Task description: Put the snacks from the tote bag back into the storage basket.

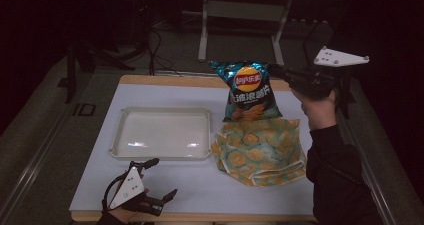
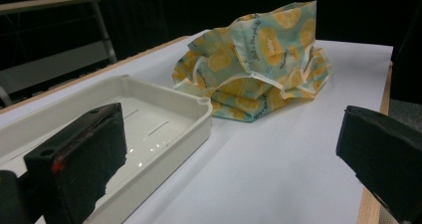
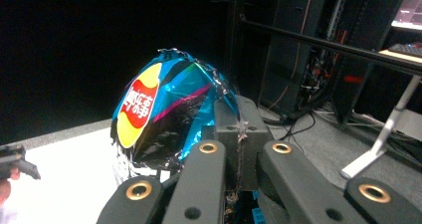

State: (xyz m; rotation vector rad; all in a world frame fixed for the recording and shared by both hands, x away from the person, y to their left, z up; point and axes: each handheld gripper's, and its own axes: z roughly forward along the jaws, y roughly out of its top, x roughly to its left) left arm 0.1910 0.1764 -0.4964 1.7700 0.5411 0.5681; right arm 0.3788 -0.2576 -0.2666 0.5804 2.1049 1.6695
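Observation:
A blue chip bag (image 1: 248, 91) with a red and yellow logo hangs in the air over the table's back right. My right gripper (image 1: 276, 71) is shut on its top right corner; in the right gripper view the bag (image 3: 161, 117) bulges just past the closed jaws, which pinch its crimped seam. Below the bag lies a crumpled teal cloth bag with orange-slice print (image 1: 259, 151), and that cloth bag (image 2: 259, 69) is seen ahead in the left gripper view. My left gripper (image 1: 159, 179) rests open near the table's front left edge, nothing between its jaws.
A white rectangular tray (image 1: 161, 133) stands empty left of the cloth bag, its corner (image 2: 199, 119) close to my left gripper. The white table top (image 1: 200, 185) has a wooden rim. Dark floor, cables and a metal frame lie beyond the table.

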